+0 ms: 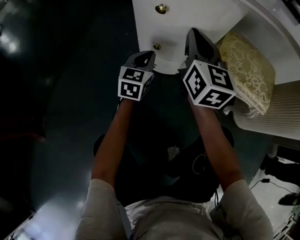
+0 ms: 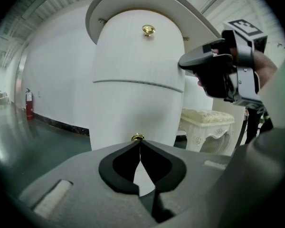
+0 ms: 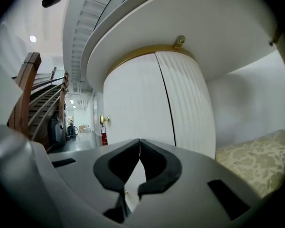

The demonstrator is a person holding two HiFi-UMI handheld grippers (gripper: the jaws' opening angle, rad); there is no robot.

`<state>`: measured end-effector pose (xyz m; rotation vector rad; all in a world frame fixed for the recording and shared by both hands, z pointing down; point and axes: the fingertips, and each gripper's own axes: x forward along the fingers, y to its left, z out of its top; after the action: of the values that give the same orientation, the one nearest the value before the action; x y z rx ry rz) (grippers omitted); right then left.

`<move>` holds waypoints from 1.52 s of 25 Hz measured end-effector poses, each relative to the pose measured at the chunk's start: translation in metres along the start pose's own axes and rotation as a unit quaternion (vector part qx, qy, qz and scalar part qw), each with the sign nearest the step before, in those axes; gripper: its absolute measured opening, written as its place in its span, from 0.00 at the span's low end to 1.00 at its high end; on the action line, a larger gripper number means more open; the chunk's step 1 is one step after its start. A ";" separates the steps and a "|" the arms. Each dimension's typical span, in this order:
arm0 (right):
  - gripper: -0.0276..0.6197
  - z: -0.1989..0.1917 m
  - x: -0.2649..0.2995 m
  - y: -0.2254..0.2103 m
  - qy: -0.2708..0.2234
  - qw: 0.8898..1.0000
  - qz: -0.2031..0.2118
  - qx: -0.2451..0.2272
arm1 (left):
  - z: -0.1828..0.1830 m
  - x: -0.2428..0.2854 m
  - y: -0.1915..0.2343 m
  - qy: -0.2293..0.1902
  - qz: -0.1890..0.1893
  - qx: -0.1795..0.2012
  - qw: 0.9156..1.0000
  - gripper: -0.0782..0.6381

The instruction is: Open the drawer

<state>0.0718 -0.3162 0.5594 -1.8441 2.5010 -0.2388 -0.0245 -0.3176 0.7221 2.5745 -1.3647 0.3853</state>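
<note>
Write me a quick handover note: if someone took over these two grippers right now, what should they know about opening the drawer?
Left gripper: jaws shut, empty, tips pointing at the lower gold knob, very close to it; I cannot tell if they touch.
Right gripper: jaws shut, empty, facing the white cabinet front.
Drawers: both look closed; the upper gold knob is untouched.
Done: nothing yet.
Left: probably open the left jaws, grip the lower knob, pull the drawer out.
</note>
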 end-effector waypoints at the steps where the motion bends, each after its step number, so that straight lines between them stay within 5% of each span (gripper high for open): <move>1: 0.07 0.004 0.001 -0.001 -0.001 1.000 -0.004 -0.008 | -0.002 -0.001 0.002 -0.001 0.003 -0.005 1.000 0.12; 13: 0.07 0.003 -0.007 -0.024 0.003 0.999 -0.017 -0.027 | -0.001 0.007 0.008 -0.001 0.031 0.011 0.999 0.12; 25: 0.07 0.005 -0.006 -0.024 0.003 0.999 -0.019 -0.030 | -0.003 0.027 -0.002 -0.011 0.007 0.012 1.000 0.31; 31: 0.07 0.004 -0.006 -0.026 -0.015 0.999 -0.010 -0.036 | -0.002 0.038 0.005 -0.033 0.036 0.006 0.999 0.31; 38: 0.07 0.004 -0.005 -0.026 -0.020 0.999 -0.015 -0.020 | -0.001 0.041 0.004 -0.056 0.026 -0.001 0.998 0.28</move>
<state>0.0981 -0.3193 0.5590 -1.8819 2.4709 -0.1529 -0.0055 -0.3516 0.7369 2.5985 -1.4696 0.2520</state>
